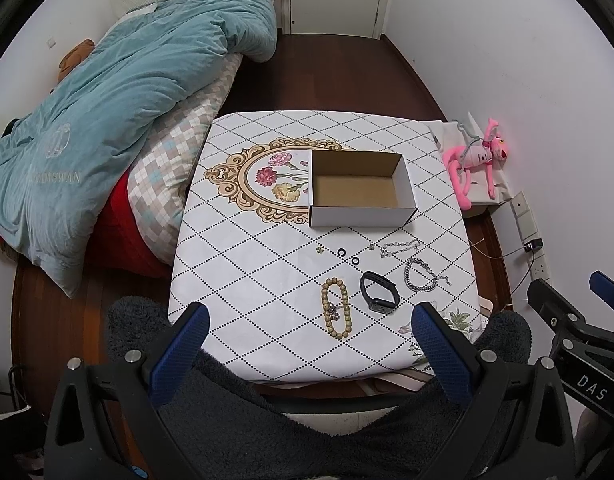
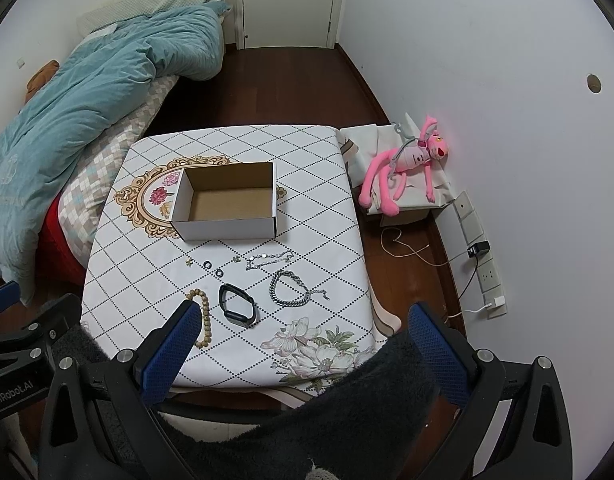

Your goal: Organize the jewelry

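Note:
An empty white cardboard box point(image 1: 361, 211) point(image 2: 227, 229) stands open on the patterned table point(image 1: 247, 264) point(image 2: 315, 240). In front of it lie a wooden bead bracelet point(image 1: 337, 312) point(image 2: 206, 316), a black wristband point(image 1: 379, 292) point(image 2: 237, 305), a thick silver chain bracelet point(image 1: 421, 276) point(image 2: 291, 288), a thin silver bracelet point(image 1: 399, 248) point(image 2: 269, 260), two small black rings point(image 1: 347, 256) point(image 2: 213, 268) and two tiny earrings point(image 1: 319, 251) point(image 2: 189, 262). My left gripper point(image 1: 309, 330) hangs open above the table's near edge, empty. My right gripper point(image 2: 307, 328) is open too, holding nothing.
A bed with a teal duvet point(image 1: 107, 120) point(image 2: 87, 92) borders the table's left side. A pink plush toy point(image 1: 479, 160) point(image 2: 407, 164) lies on a low box by the right wall, with cables and sockets point(image 2: 483, 264) near it. Dark fuzzy fabric point(image 1: 267, 432) point(image 2: 347, 420) covers the foreground below the grippers.

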The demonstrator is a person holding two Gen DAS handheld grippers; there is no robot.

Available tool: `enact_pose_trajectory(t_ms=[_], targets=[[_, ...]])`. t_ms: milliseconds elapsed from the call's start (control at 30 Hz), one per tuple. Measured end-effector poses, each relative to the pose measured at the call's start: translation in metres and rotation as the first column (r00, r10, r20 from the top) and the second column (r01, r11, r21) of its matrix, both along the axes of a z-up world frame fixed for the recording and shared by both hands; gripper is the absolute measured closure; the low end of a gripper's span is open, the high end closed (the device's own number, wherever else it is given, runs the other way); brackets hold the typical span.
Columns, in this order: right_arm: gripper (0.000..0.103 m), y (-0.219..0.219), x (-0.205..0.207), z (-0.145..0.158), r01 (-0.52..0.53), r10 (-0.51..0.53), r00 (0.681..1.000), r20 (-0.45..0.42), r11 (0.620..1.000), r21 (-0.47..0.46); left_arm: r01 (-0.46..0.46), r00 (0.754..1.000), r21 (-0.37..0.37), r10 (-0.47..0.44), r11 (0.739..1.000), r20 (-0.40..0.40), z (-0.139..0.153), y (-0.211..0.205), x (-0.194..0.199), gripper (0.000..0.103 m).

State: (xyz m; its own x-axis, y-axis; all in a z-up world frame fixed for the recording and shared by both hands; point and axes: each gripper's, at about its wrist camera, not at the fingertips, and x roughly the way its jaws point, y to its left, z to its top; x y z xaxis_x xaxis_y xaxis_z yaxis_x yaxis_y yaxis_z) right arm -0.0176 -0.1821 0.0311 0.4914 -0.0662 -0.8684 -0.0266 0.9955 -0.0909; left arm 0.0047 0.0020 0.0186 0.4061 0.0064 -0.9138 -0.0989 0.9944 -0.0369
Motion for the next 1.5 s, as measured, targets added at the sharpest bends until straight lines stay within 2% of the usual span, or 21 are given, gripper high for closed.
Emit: enact_pose_trajectory(t_ms=[1000, 1100, 1300, 1400, 1500], targets=[[0.000, 0.001, -0.001, 0.008, 0.005, -0.006, 0.999, 0.032, 1.000, 0.004, 0.001, 1.000, 0.001, -0.001, 1.000, 0.021, 0.000, -0.005, 0.004, 0.000], [0.000, -0.003, 0.010, -0.003, 0.021, -0.022, 1.000, 0.018, 1.000, 0.005, -0.011, 1.000, 0.023, 0.010, 1.000, 0.027, -0.012, -0.001, 0.015, 0.000], [0.000, -0.008, 0.045, -0.053, 0.050, -0.048, 0.997, -0.061, 0.998, 0.030, -0.041, 0.999, 0.090, 0.043, 0.995, -0.017, -0.067, 0.014, 0.048, 0.000], [0.002, -0.006, 0.063, -0.095, 0.042, -0.037, 0.991, -0.129, 0.999, 0.033, -0.028, 0.995, 0.108, 0.038, 0.994, -0.087, -0.106, 0.016, 0.061, 0.000], [0.011, -0.002, 0.076, -0.136, 0.031, -0.021, 0.979, -0.205, 0.998, 0.045, -0.009, 0.983, 0.099, 0.027, 0.995, -0.180, -0.151, 0.015, 0.068, 0.001]])
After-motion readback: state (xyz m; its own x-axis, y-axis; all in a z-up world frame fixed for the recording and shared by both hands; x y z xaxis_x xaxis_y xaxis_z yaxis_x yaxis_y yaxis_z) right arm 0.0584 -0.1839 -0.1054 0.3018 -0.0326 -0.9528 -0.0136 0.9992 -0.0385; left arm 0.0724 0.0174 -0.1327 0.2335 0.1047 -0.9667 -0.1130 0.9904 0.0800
